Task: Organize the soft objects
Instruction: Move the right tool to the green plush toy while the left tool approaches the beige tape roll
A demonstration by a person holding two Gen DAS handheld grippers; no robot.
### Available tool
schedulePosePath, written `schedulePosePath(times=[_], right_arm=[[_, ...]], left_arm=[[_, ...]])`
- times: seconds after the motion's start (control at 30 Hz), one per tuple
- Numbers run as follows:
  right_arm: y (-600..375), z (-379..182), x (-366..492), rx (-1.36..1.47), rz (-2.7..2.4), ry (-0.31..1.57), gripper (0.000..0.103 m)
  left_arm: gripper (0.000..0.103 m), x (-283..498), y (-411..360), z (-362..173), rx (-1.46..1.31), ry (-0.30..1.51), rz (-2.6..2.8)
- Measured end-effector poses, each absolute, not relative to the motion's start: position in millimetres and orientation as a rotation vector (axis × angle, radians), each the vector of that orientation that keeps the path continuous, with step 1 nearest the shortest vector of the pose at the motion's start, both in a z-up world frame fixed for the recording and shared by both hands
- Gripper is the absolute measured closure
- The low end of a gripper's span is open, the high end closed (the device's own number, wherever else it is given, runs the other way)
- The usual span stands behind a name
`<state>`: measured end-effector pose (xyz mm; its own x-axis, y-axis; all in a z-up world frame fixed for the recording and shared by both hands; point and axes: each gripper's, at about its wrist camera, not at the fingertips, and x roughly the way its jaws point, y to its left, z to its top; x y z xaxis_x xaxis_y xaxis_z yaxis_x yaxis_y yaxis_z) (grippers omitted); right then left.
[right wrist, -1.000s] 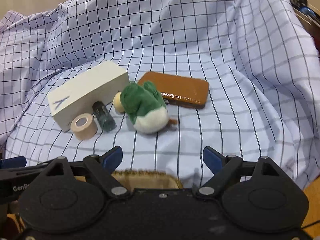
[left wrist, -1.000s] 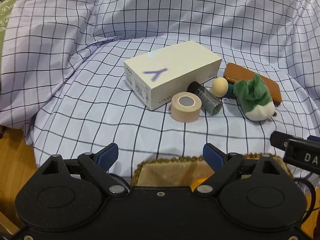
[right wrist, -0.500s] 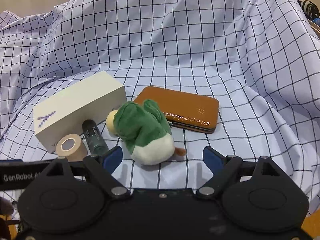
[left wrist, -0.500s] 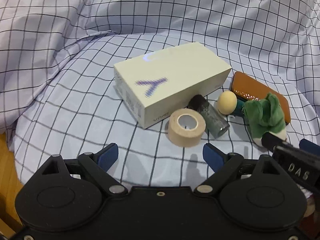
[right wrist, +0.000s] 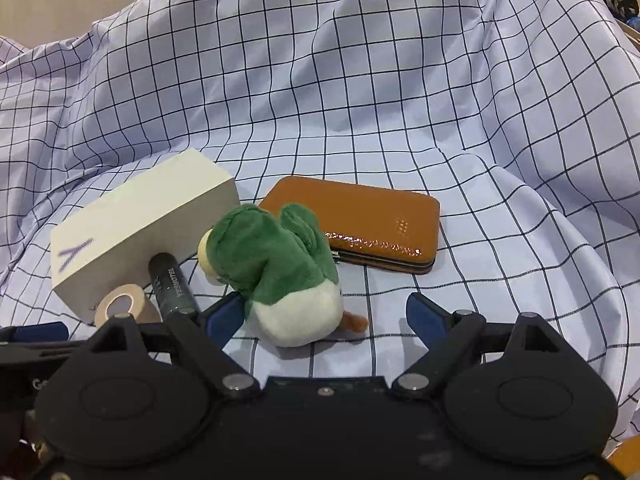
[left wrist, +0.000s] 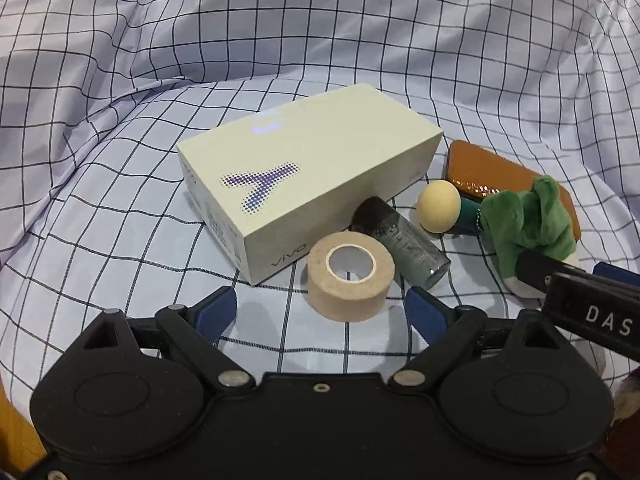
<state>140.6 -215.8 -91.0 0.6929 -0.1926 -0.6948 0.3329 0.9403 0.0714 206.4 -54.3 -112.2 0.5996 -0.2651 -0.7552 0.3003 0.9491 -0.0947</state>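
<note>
A green and white plush toy (right wrist: 280, 272) lies on the checked cloth (right wrist: 360, 80), just ahead of my right gripper (right wrist: 325, 316). That gripper is open, and the plush sits against its left fingertip without being pressed. In the left wrist view the plush (left wrist: 528, 220) is at the right, partly behind the right gripper's finger. My left gripper (left wrist: 322, 312) is open just short of a beige tape roll (left wrist: 350, 280). A cream egg-shaped ball (left wrist: 438, 208) rests beside the plush.
A cream phone box (left wrist: 312, 176), a dark bottle (left wrist: 404, 244) and a brown wallet (right wrist: 360, 224) crowd the same patch. The cloth rises in folds behind and to both sides. Wood (left wrist: 16, 432) shows at the lower left.
Both grippers have come forward and down towards the cluster, so the objects look larger. The woven basket rim seen below the fingers a second ago has dropped out of view.
</note>
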Motion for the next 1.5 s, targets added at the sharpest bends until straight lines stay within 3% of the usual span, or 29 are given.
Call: schedulePosePath(times=[0.1,0.17,0.63,0.7,0.87,1.03,1.13,1.2,1.43,1.5], right_arm=[[-218.0,-90.3,142.3,0.215,-0.292,0.749,0.028],[-220.8,-87.8,141.4,0.242,-0.274,0.751,0.042],[-280.7,-89.1,116.4,0.488,-0.459,0.801,0.043],[-283.9,-89.5,115.0,0.509,-0.455,0.805,0.043],[-276.8,-86.6,112.3,0.455,-0.441,0.784,0.037],[-269.8,-80.6,110.9,0.408,-0.417,0.747,0.029],[-265.9,-79.1,109.3,0.397,-0.404,0.74,0.022],[-265.9,-77.9,109.1,0.4,-0.408,0.731,0.016],[-262.8,-74.5,105.9,0.408,-0.405,0.681,0.0],[-258.3,-70.9,103.6,0.39,-0.429,0.644,0.0]], left_arm=[[0.015,206.0,-53.4,-111.7,0.031,0.866,-0.328],[0.015,204.5,-52.9,-111.1,0.03,0.862,-0.337],[0.015,203.6,-62.6,-109.2,0.041,0.85,-0.358],[0.021,205.1,-64.0,-110.3,0.042,0.855,-0.355],[0.025,209.8,-65.3,-114.8,0.031,0.879,-0.357],[0.037,210.4,-70.7,-118.5,0.034,0.897,-0.38],[0.046,208.0,-73.1,-117.9,0.042,0.889,-0.4],[0.059,205.6,-74.0,-116.3,0.053,0.887,-0.406],[0.059,201.1,-68.0,-109.3,0.014,0.939,-0.421],[0.059,198.9,-66.4,-108.2,0.012,0.949,-0.424]])
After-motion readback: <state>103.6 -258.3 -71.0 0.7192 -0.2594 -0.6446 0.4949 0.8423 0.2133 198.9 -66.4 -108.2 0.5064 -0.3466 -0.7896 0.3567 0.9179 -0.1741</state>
